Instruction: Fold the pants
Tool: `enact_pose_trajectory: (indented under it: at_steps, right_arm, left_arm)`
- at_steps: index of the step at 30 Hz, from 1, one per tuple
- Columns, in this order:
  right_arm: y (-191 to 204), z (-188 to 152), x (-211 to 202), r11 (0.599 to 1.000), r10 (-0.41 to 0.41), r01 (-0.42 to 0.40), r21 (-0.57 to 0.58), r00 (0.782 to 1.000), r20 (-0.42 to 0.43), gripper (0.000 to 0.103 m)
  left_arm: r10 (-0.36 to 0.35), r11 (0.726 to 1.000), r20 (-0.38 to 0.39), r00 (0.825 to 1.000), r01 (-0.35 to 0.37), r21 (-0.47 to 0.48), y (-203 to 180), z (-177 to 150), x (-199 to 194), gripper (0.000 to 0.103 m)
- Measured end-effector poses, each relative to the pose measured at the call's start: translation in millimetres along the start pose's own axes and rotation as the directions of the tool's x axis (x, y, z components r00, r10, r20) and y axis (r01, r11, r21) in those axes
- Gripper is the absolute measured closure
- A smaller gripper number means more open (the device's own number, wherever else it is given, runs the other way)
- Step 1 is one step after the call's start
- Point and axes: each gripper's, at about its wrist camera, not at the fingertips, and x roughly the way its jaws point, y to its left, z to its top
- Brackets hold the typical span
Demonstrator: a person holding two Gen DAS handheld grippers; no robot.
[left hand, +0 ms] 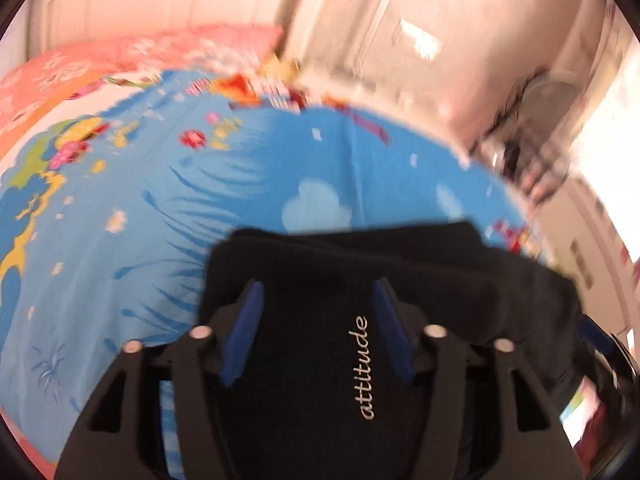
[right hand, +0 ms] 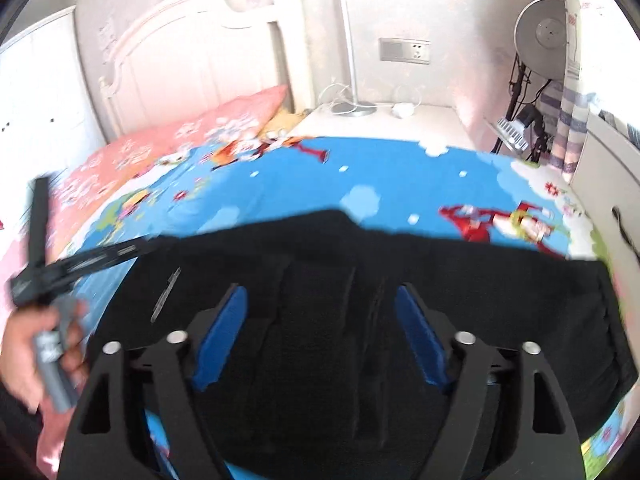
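Black and blue: left gripper [left hand: 318, 292], nearest in its own view, blue pads [left hand: 242, 332] parted to a middling width, nothing pinched between them; black cloth shows through the gap

Black pants [left hand: 360, 288]: folded into a thick stack on the bed, directly under and ahead of the left gripper; white script "attitude" [left hand: 364, 368] reads along the top layer, between the pads; several layered edges visible at the far side of the stack

Right gripper [right hand: 320, 300]: likewise blue-padded, jaws at a middling width, pads clear of the cloth as far as the blur allows; pants [right hand: 400, 264] fill the lower half of this view, spread wide from left to right

Hand [right hand: 36, 356]: at the left edge of the right view, gripping a grey handle; the dark fingers of the other gripper reach from it toward the left end of the pants

Sheet [left hand: 160, 208]: bright blue, cartoon print with clouds and figures, bare beyond the pants

Pillow [right hand: 180, 136]: pink, patterned, at the far left of the bed

Headboard [right hand: 192, 40]: white, arched, behind the pillow

Nightstand [right hand: 400, 120]: white, beside the headboard, bearing a lamp base and cable

Fan [right hand: 544, 40]: farthest right, near a striped curtain
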Motion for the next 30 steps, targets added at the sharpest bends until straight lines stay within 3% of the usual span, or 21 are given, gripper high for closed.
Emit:
enact_pose_trajectory:
  at_steps: [3, 6, 8, 11, 14, 19, 21, 22, 23, 24, 25, 26, 28, 30]
  right_arm:
    - [-4.4, 15.5, 28.1, 1.000, 0.020, -0.020, 0.014, 0.998, -0.053, 0.054]
    - [-7.8, 8.7, 62.1, 0.998, -0.065, 0.062, -0.019, 0.988, -0.139, 0.063]
    - [-11.4, -7.5, 86.5, 0.995, -0.098, 0.092, -0.036, 0.969, -0.227, 0.063]
    - [-5.3, -21.8, 87.5, 0.987, -0.146, 0.131, -0.098, 0.974, -0.172, 0.063]
    - [-0.6, -20.0, 89.3, 0.979, -0.184, 0.164, -0.119, 0.967, -0.179, 0.063]
    - [6.6, -16.8, 89.5, 0.961, -0.246, 0.214, -0.175, 0.950, -0.191, 0.060]
    - [11.6, -7.5, 76.2, 0.936, -0.328, 0.292, -0.194, 0.926, -0.188, 0.057]
    - [17.0, -1.7, 65.8, 0.934, -0.333, 0.301, -0.194, 0.929, -0.162, 0.055]
    - [29.9, 7.5, 47.6, 0.938, -0.312, 0.287, -0.192, 0.944, -0.112, 0.044]
    - [43.6, 14.7, 36.0, 0.948, -0.274, 0.254, -0.193, 0.958, -0.084, 0.026]
    - [55.8, 19.3, 30.0, 0.957, -0.231, 0.211, -0.198, 0.970, -0.080, 0.019]
    - [77.9, 23.6, 27.4, 0.971, -0.137, 0.109, -0.214, 0.984, -0.118, 0.015]
    - [113.8, 26.8, 33.1, 0.972, 0.005, -0.052, -0.229, 0.980, -0.201, 0.015]
    - [155.8, 29.2, 48.7, 0.964, 0.029, -0.101, -0.244, 0.959, -0.280, 0.015]
  left_arm:
    - [-0.013, 0.996, 0.065, 0.998, 0.018, -0.090, 26.7, -3.9, -33.5, 0.039]
    - [-0.107, 0.970, 0.083, 0.991, 0.122, -0.210, 63.4, -24.9, -61.6, 0.039]
    - [-0.160, 0.955, 0.071, 0.985, 0.173, -0.243, 76.1, -41.6, -70.9, 0.039]
    - [-0.234, 0.929, 0.045, 0.971, 0.237, -0.284, 87.5, -74.8, -79.8, 0.039]
    - [-0.281, 0.919, 0.007, 0.960, 0.271, -0.288, 87.2, -107.1, -78.5, 0.039]
    - [-0.351, 0.881, -0.024, 0.936, 0.321, -0.347, 86.8, -130.7, -61.4, 0.040]
    - [-0.389, 0.854, -0.001, 0.921, 0.361, -0.375, 88.0, -136.2, -59.9, 0.045]
    - [-0.401, 0.848, 0.001, 0.916, 0.371, -0.379, 88.0, -138.4, -60.2, 0.051]
    - [-0.396, 0.851, 0.001, 0.918, 0.367, -0.376, 87.5, -139.4, -61.9, 0.054]
    - [-0.394, 0.853, 0.000, 0.919, 0.366, -0.373, 87.7, -140.6, -63.5, 0.056]
    - [-0.396, 0.852, 0.003, 0.918, 0.368, -0.371, 87.6, -141.3, -65.7, 0.060]
    - [-0.397, 0.850, 0.012, 0.918, 0.372, -0.372, 88.5, -141.9, -68.5, 0.064]
    - [-0.393, 0.849, 0.020, 0.919, 0.371, -0.376, 88.8, -142.7, -71.5, 0.069]
    - [-0.373, 0.860, 0.026, 0.927, 0.356, -0.366, 85.3, -143.2, -75.8, 0.071]
